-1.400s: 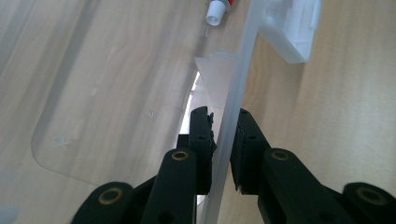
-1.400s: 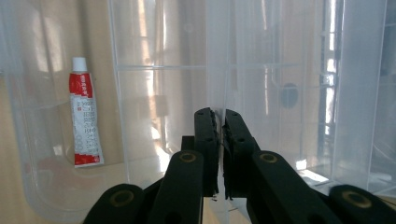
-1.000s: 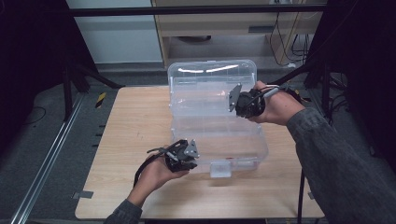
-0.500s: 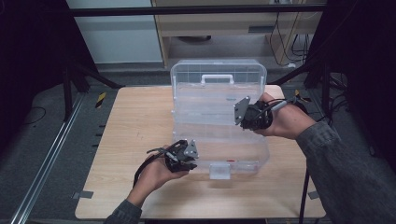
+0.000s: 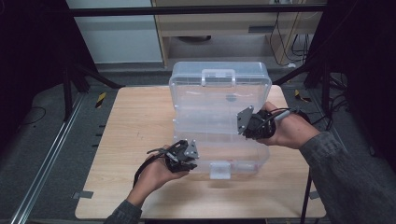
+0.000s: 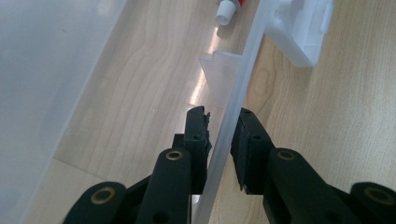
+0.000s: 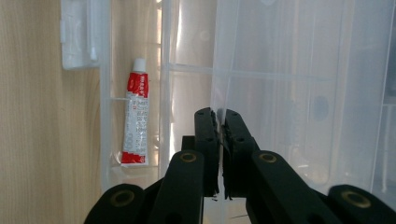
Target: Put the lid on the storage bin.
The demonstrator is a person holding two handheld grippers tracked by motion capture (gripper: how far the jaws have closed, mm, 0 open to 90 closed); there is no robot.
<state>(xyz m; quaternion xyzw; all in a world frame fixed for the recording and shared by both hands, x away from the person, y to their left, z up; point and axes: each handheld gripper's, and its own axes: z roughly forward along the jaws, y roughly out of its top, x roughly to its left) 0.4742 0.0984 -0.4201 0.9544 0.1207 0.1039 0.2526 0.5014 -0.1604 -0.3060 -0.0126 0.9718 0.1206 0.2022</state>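
Note:
A clear plastic organiser box [image 5: 224, 154] stands on the wooden table [image 5: 135, 126], its lid [image 5: 219, 93] tilted forward over the base, handle [image 5: 218, 74] on top. My left gripper [image 5: 187, 156] is at the base's front left; in the left gripper view it [image 6: 223, 123] is shut on the clear front wall [image 6: 243, 74]. My right gripper [image 5: 247, 123] holds the lid's right edge; in the right gripper view it [image 7: 218, 122] is shut on that thin clear edge [image 7: 215, 60]. A red and white tube [image 7: 135, 119] lies in a front compartment, and its white cap [image 6: 226, 11] shows in the left gripper view.
A white latch [image 5: 219, 170] hangs at the middle of the box's front; it also appears as the latch [image 6: 303, 28] and the latch [image 7: 77, 32]. Bare wood lies left of the box. Black frame legs [image 5: 70, 79] and a wooden cabinet [image 5: 224, 32] stand beyond the table.
The lid has swung forward and down over the base, carried by my right gripper, which moved toward the person. My left gripper has stayed on the front wall.

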